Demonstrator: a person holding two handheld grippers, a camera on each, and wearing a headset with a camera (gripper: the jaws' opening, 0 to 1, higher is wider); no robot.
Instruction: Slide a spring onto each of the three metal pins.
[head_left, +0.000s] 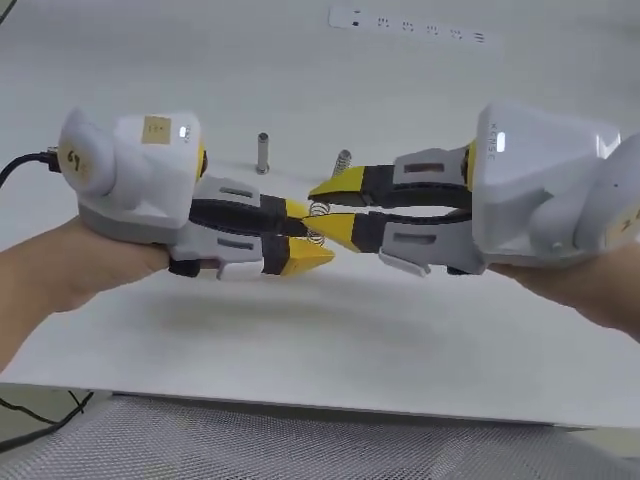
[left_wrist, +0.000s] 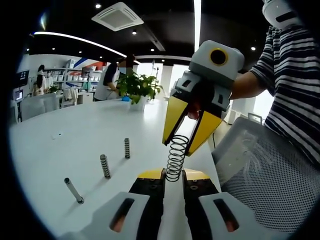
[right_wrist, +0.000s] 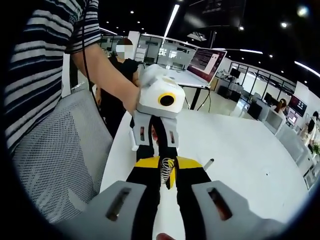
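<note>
Head view: left tool (head_left: 305, 233) and right tool (head_left: 308, 211) meet tip to tip above the surface (head_left: 330, 330), with the spring (head_left: 318, 209) between the yellow tips. A bare pin (head_left: 264, 152) and a loaded pin (head_left: 343, 160) stand behind them. Left gripper view: left tool (left_wrist: 173, 175) is clamped on the spring's (left_wrist: 176, 157) near end. The spring's far end sits between the right tool's (left_wrist: 179, 146) parted jaws; can't tell if they pinch it. On the surface (left_wrist: 75, 135) to the left stand the bare pin (left_wrist: 74, 190), nearer loaded pin (left_wrist: 104, 166) and farther loaded pin (left_wrist: 127, 148). Right gripper view: the spring (right_wrist: 166, 172) lies between the right tool's (right_wrist: 167, 162) tips. The left tool (right_wrist: 161, 152) is opposite and the bare pin (right_wrist: 208, 163) to the right.
</note>
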